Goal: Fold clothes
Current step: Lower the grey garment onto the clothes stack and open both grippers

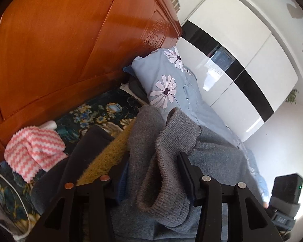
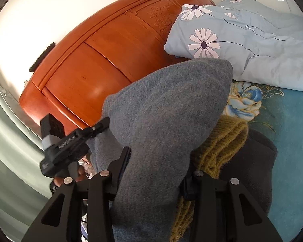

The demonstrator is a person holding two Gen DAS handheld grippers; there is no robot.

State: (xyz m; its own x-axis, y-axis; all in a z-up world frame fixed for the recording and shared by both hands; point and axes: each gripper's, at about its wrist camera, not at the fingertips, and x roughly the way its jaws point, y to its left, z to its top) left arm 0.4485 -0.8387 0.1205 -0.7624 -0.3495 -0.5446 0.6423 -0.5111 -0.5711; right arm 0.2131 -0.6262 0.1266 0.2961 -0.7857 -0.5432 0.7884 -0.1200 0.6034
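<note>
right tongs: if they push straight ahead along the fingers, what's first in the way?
The grey sweater itself: it already sits between the right tongs and bulges ahead of the fingers. Beyond that fold, probably the wooden headboard or the light-blue floral pillow, though depth is unclear.

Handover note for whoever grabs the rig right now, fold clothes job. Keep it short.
Left gripper: shut on the grey sweater, bunched cuff between the jaws.
Right gripper: shut on the same sweater, lifted into a hump.
Under it: mustard knit and dark garment, on the floral bedspread. Pink striped cloth by the headboard.
Done: nothing visibly folded.
Left: lay the sweater flat, fold it, then the others.
</note>
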